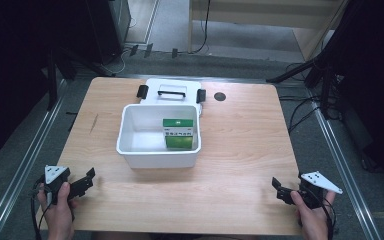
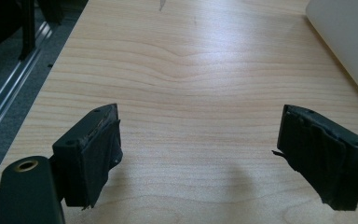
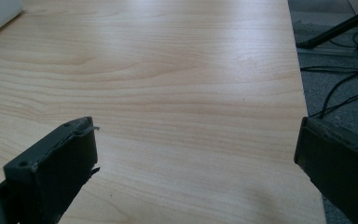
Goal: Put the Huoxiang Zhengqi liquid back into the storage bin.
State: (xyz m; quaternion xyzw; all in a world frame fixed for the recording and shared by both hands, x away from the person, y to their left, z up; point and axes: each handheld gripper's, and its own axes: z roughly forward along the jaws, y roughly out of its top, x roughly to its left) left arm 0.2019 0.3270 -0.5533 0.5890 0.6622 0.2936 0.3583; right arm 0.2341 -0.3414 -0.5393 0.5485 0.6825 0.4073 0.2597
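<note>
- We see a pale wooden table (image 1: 240, 150) on grey floor, dark stands around.
- White bin (image 1: 130, 145) at centre holds a green box (image 1: 178, 134); its lid (image 1: 172, 91) lies at 12 o'clock.
- Our left gripper (image 1: 82, 182) at 8 o'clock and right gripper (image 1: 281, 190) at 4 o'clock gape wide, empty.

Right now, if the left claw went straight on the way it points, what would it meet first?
Probably bare wooden table: the open left claw aims just past the white bin's wall, though depth is unclear.

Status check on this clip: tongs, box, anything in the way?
Left tongs open, empty, near left corner. Right tongs open, empty, near right corner. White bin mid-table, green box inside, lid lying behind. Path clear.
</note>
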